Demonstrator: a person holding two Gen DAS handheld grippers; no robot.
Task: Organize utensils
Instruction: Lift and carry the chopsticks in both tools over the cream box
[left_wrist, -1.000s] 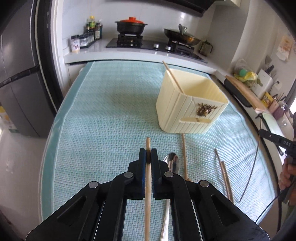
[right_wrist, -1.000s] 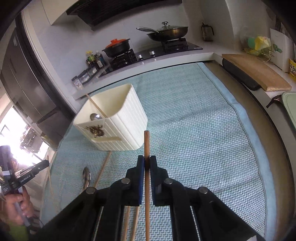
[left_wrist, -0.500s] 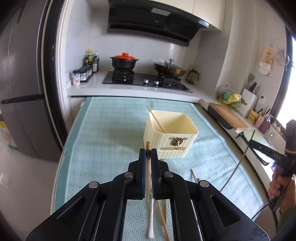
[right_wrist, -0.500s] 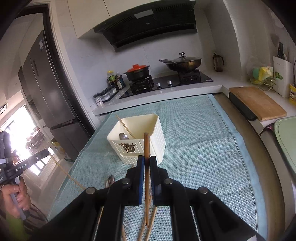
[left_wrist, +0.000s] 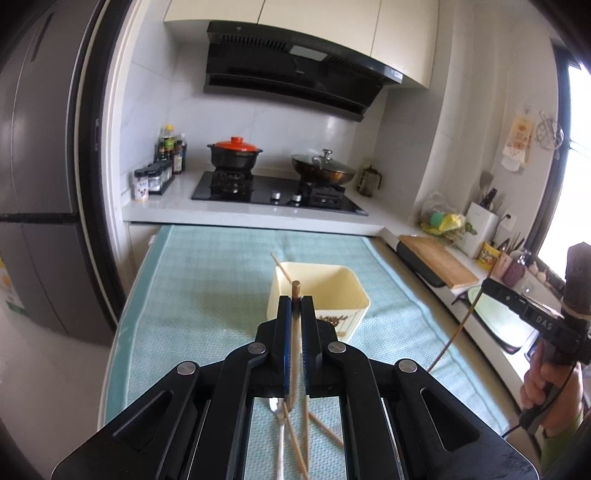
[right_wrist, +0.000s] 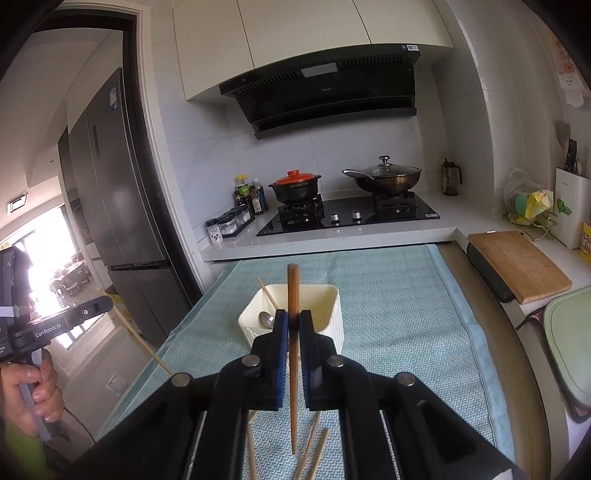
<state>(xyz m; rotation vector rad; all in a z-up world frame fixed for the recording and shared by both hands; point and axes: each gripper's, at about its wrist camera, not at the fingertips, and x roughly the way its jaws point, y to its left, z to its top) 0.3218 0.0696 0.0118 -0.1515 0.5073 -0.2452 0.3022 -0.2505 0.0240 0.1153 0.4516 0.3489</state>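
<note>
Currently both my grippers are clenched, left gripper (left_wrist: 295, 301) and right gripper (right_wrist: 293, 317) each grasping a slim wooden chopstick (left_wrist: 295, 295) (right_wrist: 293, 288), raised near the cream ribbed plastic utensil holder (left_wrist: 354, 295). Judged next: tip each downward into it.

Just ahead of the left gripper (left_wrist: 295, 301) the utensil holder (left_wrist: 334, 295) stands on the mat (left_wrist: 207, 280). A chopstick (left_wrist: 281, 266) leans in the holder's rear left corner, and a spoon (right_wrist: 266, 319) lies inside, near its front left. Below and behind the gripper's fingers, loose chopsticks (left_wrist: 327, 432) and another spoon (left_wrist: 276, 406) lie on the mat. Beyond the mat's far edge sits the stove (left_wrist: 277, 190), with jars (left_wrist: 149, 181) to its left. The cutting board (left_wrist: 436, 260) lies to the right, and the right gripper (right_wrist: 294, 321) is farther right.
</note>
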